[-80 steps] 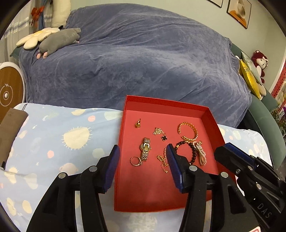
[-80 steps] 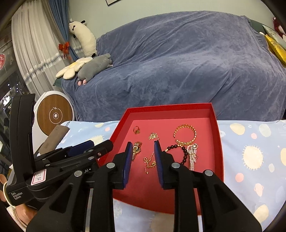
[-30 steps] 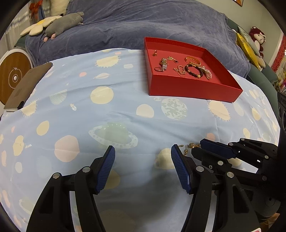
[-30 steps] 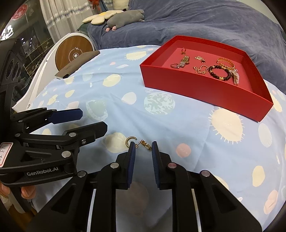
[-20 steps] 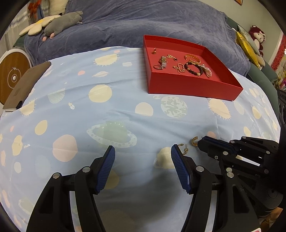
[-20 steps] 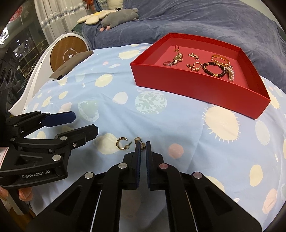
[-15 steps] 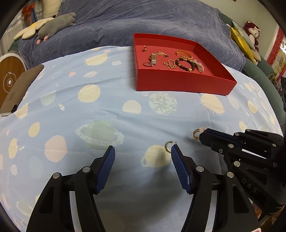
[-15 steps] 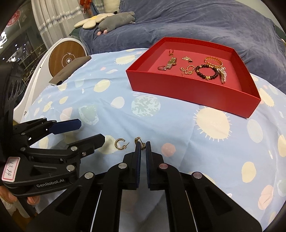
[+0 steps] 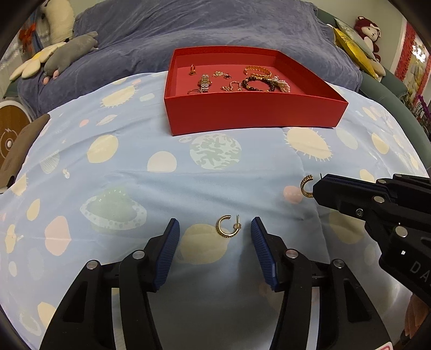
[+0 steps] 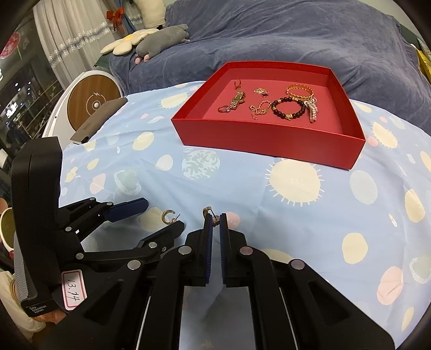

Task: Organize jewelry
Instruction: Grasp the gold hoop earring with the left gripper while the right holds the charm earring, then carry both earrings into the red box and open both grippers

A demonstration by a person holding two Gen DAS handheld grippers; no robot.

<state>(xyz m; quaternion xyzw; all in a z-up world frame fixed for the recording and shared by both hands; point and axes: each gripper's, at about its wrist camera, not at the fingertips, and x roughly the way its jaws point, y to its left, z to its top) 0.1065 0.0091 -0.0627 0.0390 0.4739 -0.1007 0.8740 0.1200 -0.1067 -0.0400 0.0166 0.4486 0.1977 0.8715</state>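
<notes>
Gold catches the light between the blue pads of the left gripper [image 9: 214, 228]: a small C-shaped gold hoop earring [image 9: 228, 225] lies flat on the pale blue cloth printed with suns and planets [image 9: 129, 167], right in the gap, touching neither pad. Those jaws are closing in, still with clear cloth on either side of the hoop. Off to that gripper's right, the right gripper [image 10: 215, 215] has its jaws pinched nearly together on a second gold hoop earring with a studded band [image 9: 306, 185], which pokes out past its tips, just above the cloth. Ahead of both tools sits the open red cardboard box [image 9: 253, 113], well apart from them, and inside it a gold link watch [image 10: 237, 100], a dark beaded bracelet [image 10: 289, 108], a gold bangle [image 10: 300, 91], a ring [image 10: 224, 108] and loose chains rest on the pink floor. Beyond the box, a blue-grey velvet throw [image 9: 215, 24] covers a sofa.
</notes>
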